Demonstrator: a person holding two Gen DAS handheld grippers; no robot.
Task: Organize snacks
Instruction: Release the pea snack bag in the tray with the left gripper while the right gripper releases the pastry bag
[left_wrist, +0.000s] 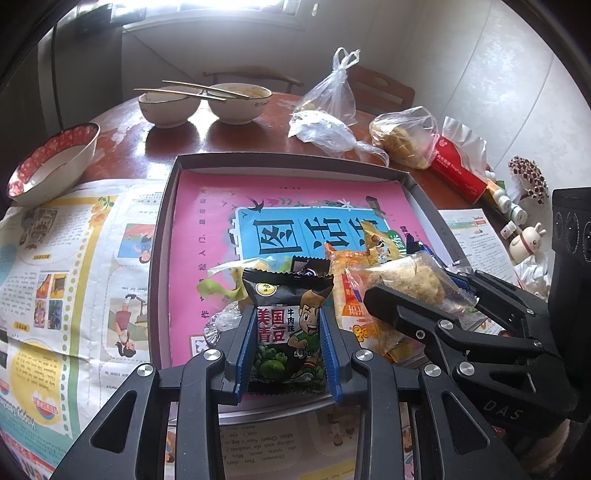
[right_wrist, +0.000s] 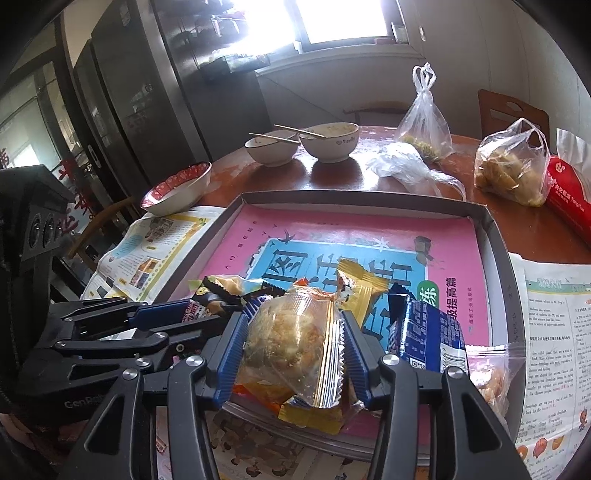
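A shallow grey tray (left_wrist: 168, 236) lined with a pink printed sheet is set on the round wooden tabletop (left_wrist: 236, 138), over spread newspaper (left_wrist: 74, 258). The snacks are heaped in the tray's near part, toward its right side.

The left claw (left_wrist: 288, 332) is pinched on a black pea packet (left_wrist: 286, 325), its blue pads pressed against the packet's two long edges; the packet's lower end is hidden behind the claw's frame. In the right wrist view only a dark corner of this packet (right_wrist: 207, 301) can be made out beyond the left claw (right_wrist: 184, 314), whose tips are partly hidden there.

The right claw (right_wrist: 295, 347) is closed on a clear-wrapped pastry (right_wrist: 291, 343), both pads touching the wrapper's sides; from the left wrist view the same pastry (left_wrist: 413, 280) is seen between the right claw (left_wrist: 424, 291), the far finger mostly covered by it.

Inside the tray, just right of the pastry, a blue packet (right_wrist: 428, 339) stands tilted, and a gold wrapper (right_wrist: 360, 284) is seen behind it. An orange packet (left_wrist: 347, 291) lies between the two held items, largely buried. Another clear-wrapped pastry (right_wrist: 491, 373) at the tray's right wall is cut off by the claw's frame.

Beyond the tray's far wall, two white bowls (left_wrist: 207, 103) with chopsticks (left_wrist: 192, 90) are set; at its far left a red-rimmed bowl (left_wrist: 51, 162); at its far right, plastic bags (left_wrist: 406, 136) whose contents are hard to identify, and a red box (left_wrist: 458, 170). Small figurines right of the tray are too blurred to name.
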